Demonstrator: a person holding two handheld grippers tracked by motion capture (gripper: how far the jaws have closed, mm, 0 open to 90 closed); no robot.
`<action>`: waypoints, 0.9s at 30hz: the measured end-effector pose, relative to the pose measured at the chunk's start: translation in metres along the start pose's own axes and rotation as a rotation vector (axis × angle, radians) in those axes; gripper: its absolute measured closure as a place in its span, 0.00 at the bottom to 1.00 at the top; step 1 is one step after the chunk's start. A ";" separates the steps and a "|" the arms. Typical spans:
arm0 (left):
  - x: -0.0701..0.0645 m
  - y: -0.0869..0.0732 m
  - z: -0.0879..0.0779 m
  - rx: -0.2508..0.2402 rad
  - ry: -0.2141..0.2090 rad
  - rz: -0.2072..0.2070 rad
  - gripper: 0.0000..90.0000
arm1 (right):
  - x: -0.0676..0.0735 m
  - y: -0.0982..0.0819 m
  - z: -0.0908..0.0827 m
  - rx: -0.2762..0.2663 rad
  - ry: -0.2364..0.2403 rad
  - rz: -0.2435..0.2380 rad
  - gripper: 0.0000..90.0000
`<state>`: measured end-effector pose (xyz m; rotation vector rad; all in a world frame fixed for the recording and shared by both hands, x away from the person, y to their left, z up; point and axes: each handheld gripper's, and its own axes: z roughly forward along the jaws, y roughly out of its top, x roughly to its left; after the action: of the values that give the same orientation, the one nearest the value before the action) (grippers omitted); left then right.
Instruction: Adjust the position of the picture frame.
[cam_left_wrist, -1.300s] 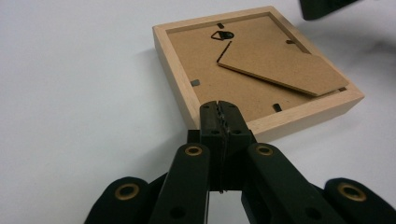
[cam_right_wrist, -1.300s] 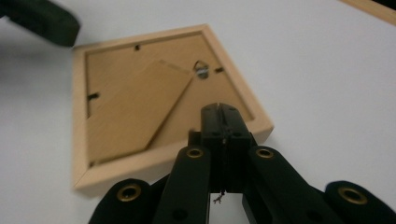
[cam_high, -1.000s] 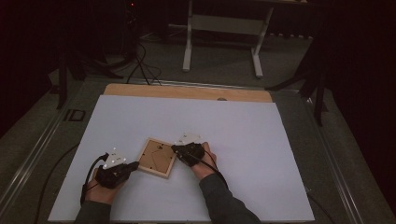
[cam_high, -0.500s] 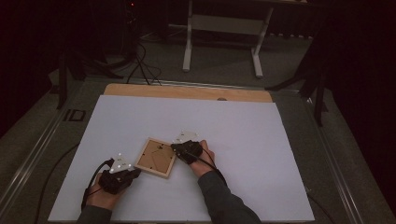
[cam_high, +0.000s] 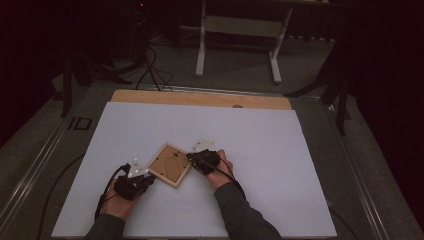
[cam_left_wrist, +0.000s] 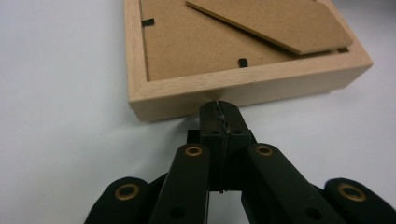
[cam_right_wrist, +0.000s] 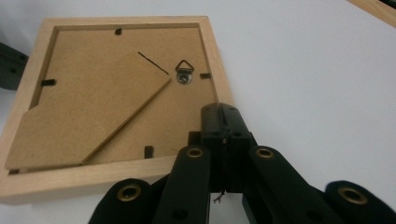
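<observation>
A square wooden picture frame (cam_high: 170, 165) lies face down on the white table sheet (cam_high: 280, 145), turned like a diamond. Its brown backing board (cam_right_wrist: 107, 102) has a fold-out stand and a small metal hanger (cam_right_wrist: 184, 72). My left gripper (cam_high: 146, 179) is shut, and its tip (cam_left_wrist: 219, 109) sits right at the frame's near wooden side (cam_left_wrist: 243, 88), close to a corner. My right gripper (cam_high: 192, 159) is shut too, its tip (cam_right_wrist: 219, 112) resting over the frame's right rim. Nothing is caught between either pair of jaws.
A strip of bare wooden tabletop (cam_high: 200, 98) shows along the sheet's far edge. A white table stand (cam_high: 240, 25) and cables (cam_high: 150, 65) are on the floor beyond. Wide white surface lies to the right of the hands and behind the frame.
The frame has turned a little clockwise on the sheet. My left hand drew back toward the near edge, then came up against the frame's side again. The right hand has stayed put.
</observation>
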<state>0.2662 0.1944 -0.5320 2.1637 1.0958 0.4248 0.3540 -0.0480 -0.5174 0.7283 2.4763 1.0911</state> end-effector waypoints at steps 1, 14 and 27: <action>0.000 0.000 0.000 -0.001 -0.001 -0.001 1.00 | 0.000 0.000 0.000 0.001 -0.002 0.000 1.00; 0.009 0.016 0.019 -0.008 -0.012 -0.046 1.00 | -0.003 -0.008 -0.013 0.028 -0.024 0.004 1.00; -0.002 0.036 0.039 -0.011 -0.027 -0.048 1.00 | -0.005 -0.027 -0.035 0.030 -0.034 0.008 1.00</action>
<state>0.3080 0.1611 -0.5354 2.1229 1.1249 0.3779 0.3321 -0.0865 -0.5145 0.7599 2.4682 1.0370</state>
